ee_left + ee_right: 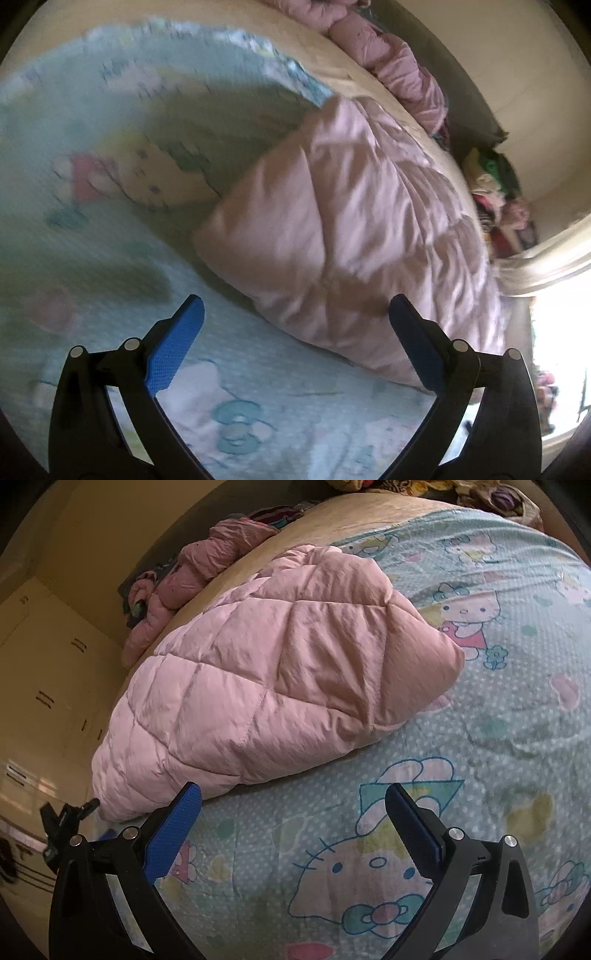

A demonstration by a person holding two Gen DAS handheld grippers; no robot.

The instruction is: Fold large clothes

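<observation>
A pale pink quilted puffer jacket [354, 236] [266, 675] lies folded into a thick bundle on the bed. In the left wrist view, blurred by motion, my left gripper [295, 314] is open just short of the bundle's near edge, its blue pads [173, 350] empty. In the right wrist view my right gripper [293, 801] is open too, hovering over the bedsheet in front of the bundle's lower edge, with nothing between its fingers.
The bed has a light blue cartoon-cat sheet [480, 760] over a beige mattress [332, 517]. A darker pink garment [207, 561] [399, 70] lies crumpled at the far edge. Cream wardrobe doors [48, 686] stand beside the bed. A clothes pile [495, 184] sits by a bright window [557, 347].
</observation>
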